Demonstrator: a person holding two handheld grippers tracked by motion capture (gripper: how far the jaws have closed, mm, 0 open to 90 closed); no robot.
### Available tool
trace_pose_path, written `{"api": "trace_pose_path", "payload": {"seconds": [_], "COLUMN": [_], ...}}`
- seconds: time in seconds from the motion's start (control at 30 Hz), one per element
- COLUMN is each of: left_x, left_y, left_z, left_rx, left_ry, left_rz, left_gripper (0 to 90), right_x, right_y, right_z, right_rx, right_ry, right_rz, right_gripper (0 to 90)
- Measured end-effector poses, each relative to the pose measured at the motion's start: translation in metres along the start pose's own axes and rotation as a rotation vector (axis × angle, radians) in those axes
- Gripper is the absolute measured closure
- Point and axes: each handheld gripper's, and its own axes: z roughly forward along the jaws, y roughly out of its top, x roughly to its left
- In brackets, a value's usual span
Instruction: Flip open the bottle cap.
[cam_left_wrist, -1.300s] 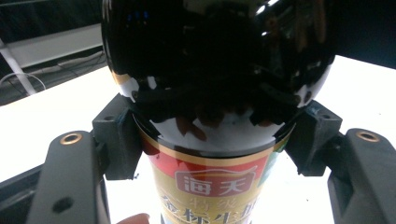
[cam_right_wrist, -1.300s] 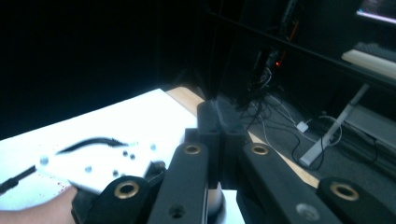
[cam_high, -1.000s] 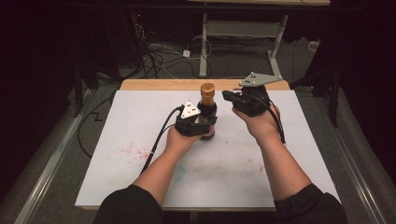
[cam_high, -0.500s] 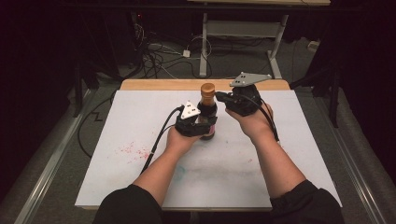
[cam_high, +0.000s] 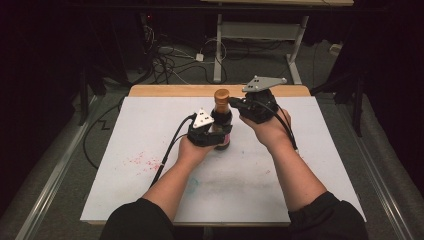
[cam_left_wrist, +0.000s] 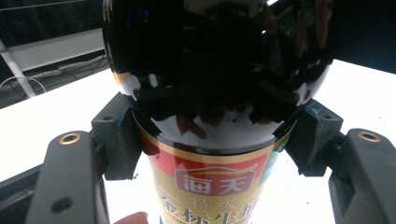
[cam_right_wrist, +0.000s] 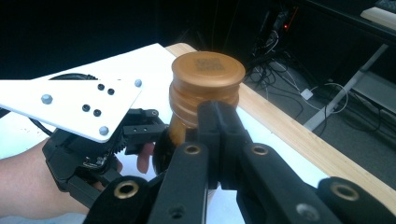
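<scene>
Dark glass bottle (cam_high: 221, 125) stands upright near the middle-back of the white desk (cam_high: 310, 170) in the high view. Left tongs (cam_high: 212, 134) wrap its lower body from the person's left side, grey plate on top. Right tongs (cam_high: 235, 104) sit at neck height, just beside the copper cap (cam_high: 221, 95). Faint red marks (cam_high: 145, 161) on the desk surface, well apart from the bottle. Cables on the floor (cam_high: 170, 55) behind the desk.

Left gripper view: bottle (cam_left_wrist: 215, 116) sits between the two black jaws of the left tongs (cam_left_wrist: 212, 140), pads (cam_left_wrist: 116, 140) pressed against the glass on both sides, so these tongs are clamped on the body just at the top of the red-and-gold label (cam_left_wrist: 212, 186). Glass is glossy and reflective; likely slippery, rigid and breakable, probably heavy if full.

Right gripper view: right tongs (cam_right_wrist: 218, 135) have their jaws together, tips touching or just below the ribbed cap (cam_right_wrist: 208, 86); nothing visible between them, so closed and not gripping. Left tongs (cam_right_wrist: 140, 135) and a hand (cam_right_wrist: 28, 186) show beyond. Judgement: the body hold is the sound one for steadying; the cap ribs give the best purchase for twisting, and the jaws would need to spread first.
</scene>
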Motion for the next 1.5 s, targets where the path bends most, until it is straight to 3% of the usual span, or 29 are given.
{"api": "trace_pose_path", "payload": {"seconds": [0.43,1.5], "left_x": [0.000,0.000], "left_y": [0.000,-0.001], "left_z": [0.000,0.000], "left_rx": [-0.003,-0.009], "left_ry": [0.002,0.002], "left_rz": [-0.001,-0.008], "left_gripper": [29.1,29.1], "right_x": [0.000,0.001], "right_y": [-0.001,0.013], "right_z": [0.000,0.001], "right_rx": [-0.028,-0.056], "right_ry": [0.000,-0.012], "right_rz": [0.024,0.021], "right_gripper": [90.0,90.0]}}
